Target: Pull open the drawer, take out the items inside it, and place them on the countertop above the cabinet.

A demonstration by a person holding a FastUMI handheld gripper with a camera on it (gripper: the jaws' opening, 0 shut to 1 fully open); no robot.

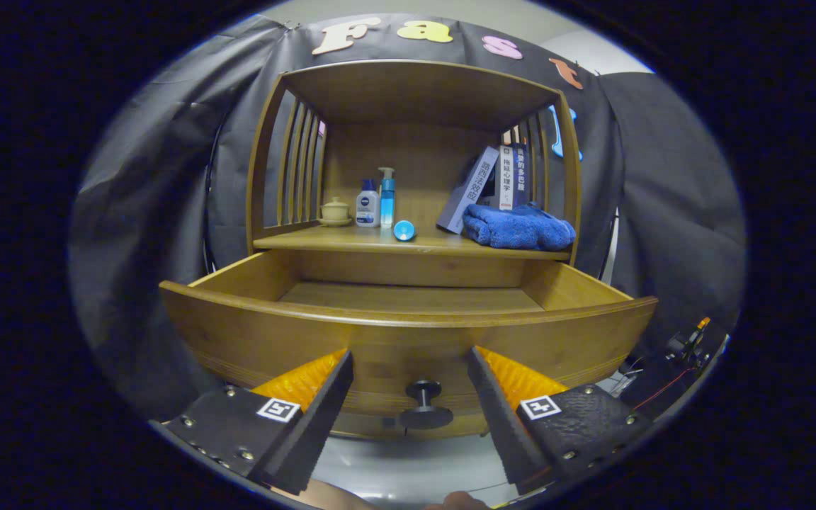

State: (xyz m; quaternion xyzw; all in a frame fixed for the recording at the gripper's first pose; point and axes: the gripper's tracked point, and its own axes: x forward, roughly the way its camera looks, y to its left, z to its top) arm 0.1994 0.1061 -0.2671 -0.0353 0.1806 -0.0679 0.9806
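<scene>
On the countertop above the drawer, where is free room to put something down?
Free: the strip between the small blue cup and the leaning book, and the front edge of the countertop. Crowded: the teacup and bottles at one end, the blue towel at the other. The tool is open before the drawer knob.

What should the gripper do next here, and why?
Probably lift and reach forward over the drawer front to check inside. The drawer is already pulled out, the gripper is open with the knob between its fingers, and the visible drawer floor looks bare.
</scene>
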